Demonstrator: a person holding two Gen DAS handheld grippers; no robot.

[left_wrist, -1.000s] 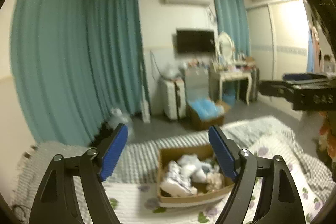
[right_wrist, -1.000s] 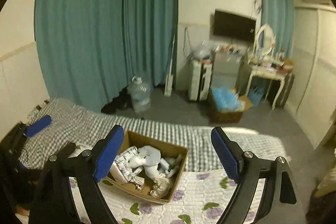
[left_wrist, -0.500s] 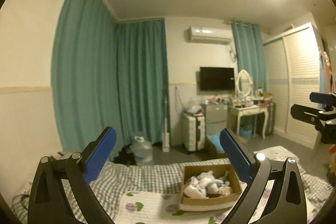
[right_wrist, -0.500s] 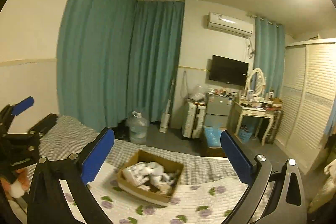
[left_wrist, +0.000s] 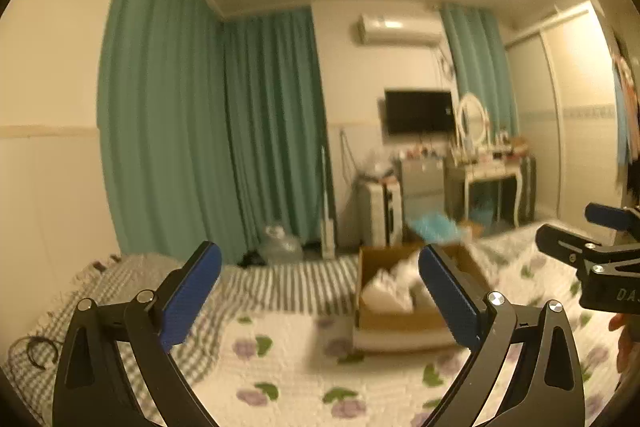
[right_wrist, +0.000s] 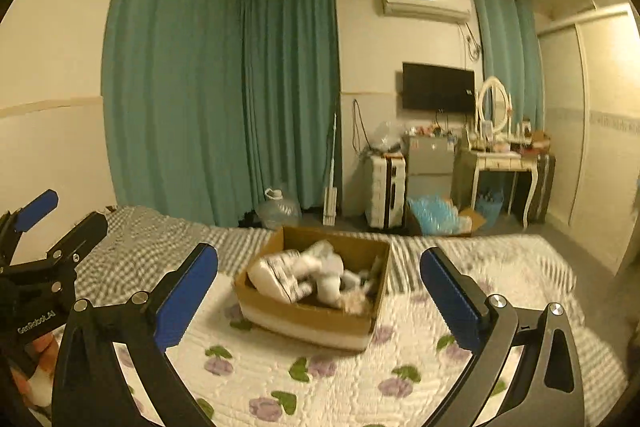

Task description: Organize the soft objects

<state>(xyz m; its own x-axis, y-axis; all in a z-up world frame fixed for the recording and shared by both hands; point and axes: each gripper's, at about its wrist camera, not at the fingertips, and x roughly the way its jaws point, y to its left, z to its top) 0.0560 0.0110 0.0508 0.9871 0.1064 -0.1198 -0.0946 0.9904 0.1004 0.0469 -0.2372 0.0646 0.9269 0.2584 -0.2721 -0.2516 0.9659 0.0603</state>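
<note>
Both tools are hovering above a bed (right_wrist: 360, 387) that is wearing a white quilt printed with purple flowers. The left tool (left_wrist: 320, 297) is standing wide open, its blue pads (left_wrist: 192, 297) gripping nothing; the right tool (right_wrist: 319, 297) is likewise spread wide and holding nothing. A cardboard box (right_wrist: 316, 319) is sitting on the quilt ahead of both tools: in the right wrist view it is lying directly ahead between the two fingers, while in the left wrist view the box (left_wrist: 400, 319) is lying ahead and toward the right finger, which is partly covering it. Soft objects (right_wrist: 316, 277), mostly white and rolled or bundled, are filling the box; blur is preventing a closer reading of them. In the left wrist view the right tool (left_wrist: 588, 239) is showing at the right edge, and in the right wrist view the left tool (right_wrist: 52, 227) is showing at the left edge. Beyond the bed, teal curtains (right_wrist: 224, 99) are hanging, with a wall television (right_wrist: 438, 87) and a dressing table (right_wrist: 504, 159) farther off to the right.
</note>
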